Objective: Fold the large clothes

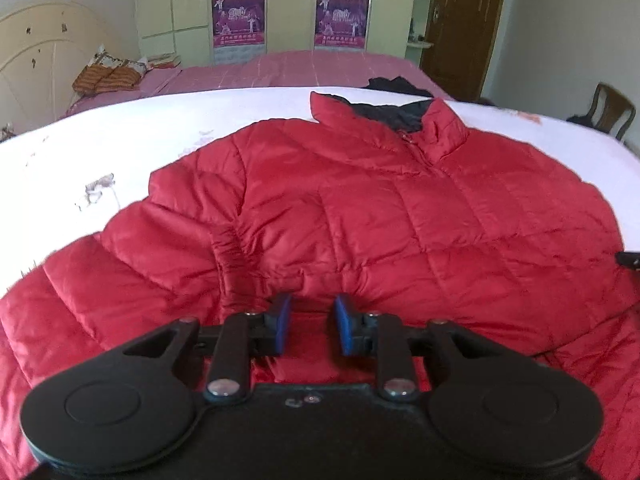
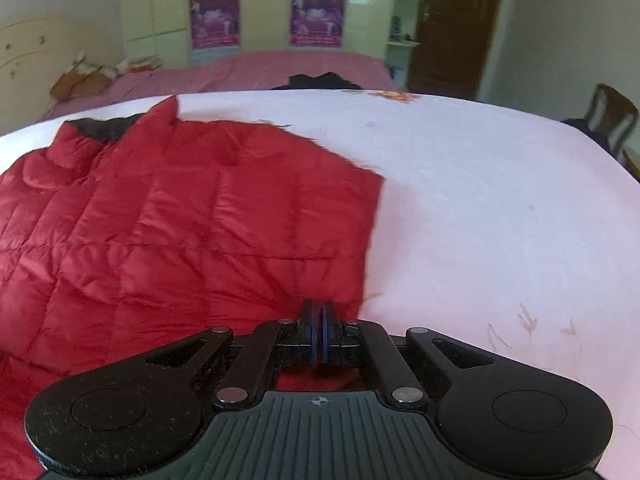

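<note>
1. A red quilted puffer jacket (image 1: 360,208) with a dark lining at its collar lies spread flat, front up, on a white sheet-covered bed (image 1: 120,136); the collar points to the far side and the hem lies nearest the cameras.
2. The left hand-held gripper (image 1: 310,324) sits low over the near part of the jacket. Its blue-padded fingers (image 1: 283,322) stand apart with a clear gap between them, and red fabric shows in that gap; whether the pads touch the cloth cannot be told.
3. The right hand-held gripper (image 2: 319,332) is at the jacket's near right corner, where the red fabric meets the white sheet. Its two blue pads are pressed together, and creases in the jacket (image 2: 180,220) fan out from that spot, so it appears to pinch the jacket's edge.
4. In the right wrist view the jacket's right edge runs straight from near to far, with bare white bed (image 2: 500,200) to the right of it.
5. Beyond the white bed lies a second bed with a pink cover (image 1: 280,70), carrying a dark garment (image 1: 396,84) at its near edge and a striped brown bundle (image 1: 108,76) at the far left.
6. A pale wardrobe with purple posters (image 1: 240,16) stands against the far wall, a brown wooden door (image 1: 464,20) to its right, and a wooden chair (image 1: 610,110) at the far right.
</note>
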Available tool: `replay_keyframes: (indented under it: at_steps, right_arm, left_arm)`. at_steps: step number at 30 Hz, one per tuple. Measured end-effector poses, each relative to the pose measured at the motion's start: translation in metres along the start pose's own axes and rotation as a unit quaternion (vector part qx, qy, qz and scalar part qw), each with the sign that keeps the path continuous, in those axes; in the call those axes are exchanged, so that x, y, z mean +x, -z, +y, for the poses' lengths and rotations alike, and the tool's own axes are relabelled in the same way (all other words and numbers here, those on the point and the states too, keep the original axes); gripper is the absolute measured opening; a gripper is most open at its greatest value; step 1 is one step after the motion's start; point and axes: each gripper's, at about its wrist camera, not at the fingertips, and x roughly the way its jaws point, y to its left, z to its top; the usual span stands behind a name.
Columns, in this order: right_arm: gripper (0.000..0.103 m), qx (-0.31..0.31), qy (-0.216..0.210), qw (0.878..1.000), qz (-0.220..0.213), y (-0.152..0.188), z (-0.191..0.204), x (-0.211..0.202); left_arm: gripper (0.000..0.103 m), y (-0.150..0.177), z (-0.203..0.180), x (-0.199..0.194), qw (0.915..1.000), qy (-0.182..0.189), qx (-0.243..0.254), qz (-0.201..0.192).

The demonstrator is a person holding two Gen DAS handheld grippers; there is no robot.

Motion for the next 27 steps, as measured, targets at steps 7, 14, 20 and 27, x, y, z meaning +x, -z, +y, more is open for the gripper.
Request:
replay_keyframes:
  at_steps: [7,14,20,27]
  right_arm:
    - [0.001,0.024,0.0,0.999,-0.032,0.002,0.001,-0.041]
    - [0.001,0.022,0.015,0.999,-0.034,0.021,0.008,-0.068]
    - [0.086,0.017,0.002,0.996,-0.09,0.036,0.018,-0.094]
    - [0.086,-0.026,-0.056,0.995,-0.08,0.025,0.042,-0.099]
  left_arm:
    - [0.103,0.009,0.008,-0.03,0.9984,0.016,-0.037,-0.039]
    - [0.097,0.042,0.047,-0.069,0.9906,-0.04,-0.12,-0.051]
    - [0.089,0.098,0.11,-0.123,0.9633,-0.087,-0.246,-0.063]
    - [0.085,0.171,0.154,-0.178,0.9178,-0.132,-0.368,-0.068]
